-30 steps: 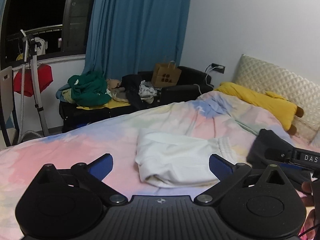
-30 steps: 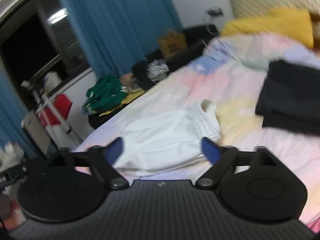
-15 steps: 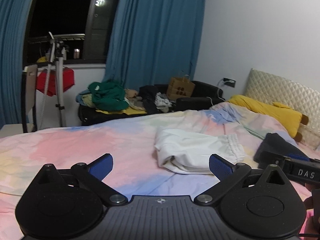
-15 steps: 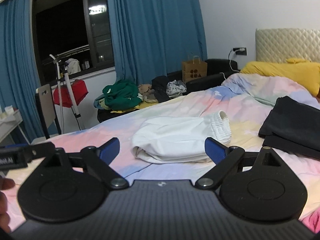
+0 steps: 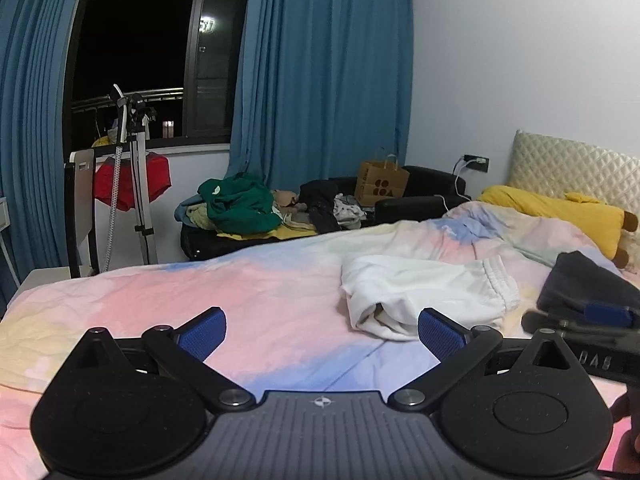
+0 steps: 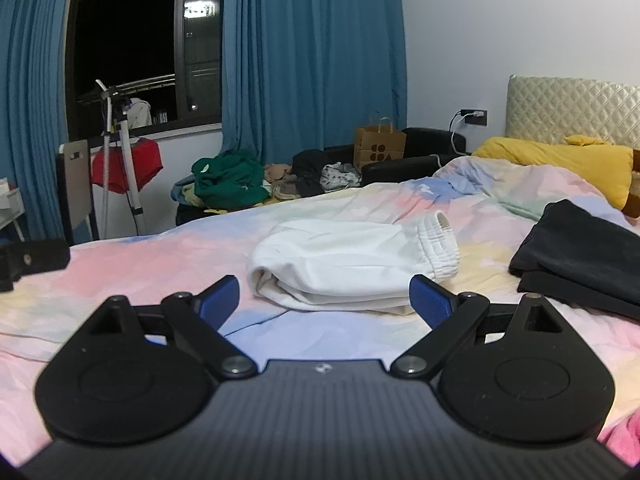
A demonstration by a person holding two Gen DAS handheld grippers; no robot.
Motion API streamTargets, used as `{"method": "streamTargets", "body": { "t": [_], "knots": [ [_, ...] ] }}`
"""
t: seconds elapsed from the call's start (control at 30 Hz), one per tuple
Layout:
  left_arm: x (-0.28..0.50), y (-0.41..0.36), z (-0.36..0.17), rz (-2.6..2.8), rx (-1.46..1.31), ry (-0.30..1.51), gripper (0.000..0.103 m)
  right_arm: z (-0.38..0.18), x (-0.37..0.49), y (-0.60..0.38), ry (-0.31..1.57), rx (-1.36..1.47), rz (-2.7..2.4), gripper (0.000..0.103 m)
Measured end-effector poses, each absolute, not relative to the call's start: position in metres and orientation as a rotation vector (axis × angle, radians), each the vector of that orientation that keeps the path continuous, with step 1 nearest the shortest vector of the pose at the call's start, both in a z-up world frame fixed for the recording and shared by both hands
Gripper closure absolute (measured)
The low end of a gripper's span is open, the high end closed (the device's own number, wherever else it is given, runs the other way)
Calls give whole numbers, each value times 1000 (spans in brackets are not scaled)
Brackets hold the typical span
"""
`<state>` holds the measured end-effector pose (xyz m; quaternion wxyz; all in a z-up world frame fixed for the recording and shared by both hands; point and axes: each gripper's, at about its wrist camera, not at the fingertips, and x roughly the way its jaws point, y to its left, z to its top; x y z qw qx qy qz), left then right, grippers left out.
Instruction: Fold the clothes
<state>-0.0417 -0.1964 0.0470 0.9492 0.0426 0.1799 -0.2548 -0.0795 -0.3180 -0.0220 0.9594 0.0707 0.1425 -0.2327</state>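
Pastel bedding [image 6: 120, 264] covers the bed, with white folded trousers [image 6: 344, 268] lying mid-bed and a dark folded garment [image 6: 580, 264] to their right. Any careless nudge could likely undo the loose fold. Both the left gripper [image 5: 320, 330] and right gripper [image 6: 326, 296] hover nearby, jaws spread wide, holding and touching nothing.

The right gripper [image 6: 324, 298] hangs wide open and empty over the near edge of the pastel bedspread [image 6: 160, 264], its blue pads [image 6: 430, 300] framing folded white trousers [image 6: 348, 264] mid-bed, with a folded black garment [image 6: 580, 256] toward the bed's right edge, apart from them.
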Motion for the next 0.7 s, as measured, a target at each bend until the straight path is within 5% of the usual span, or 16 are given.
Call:
{"method": "streamTargets", "body": {
  "t": [0.7],
  "knots": [
    [-40, -204, 27, -499, 103, 397, 0, -32, -83, -332, 303, 204, -477, 10]
  ]
}}
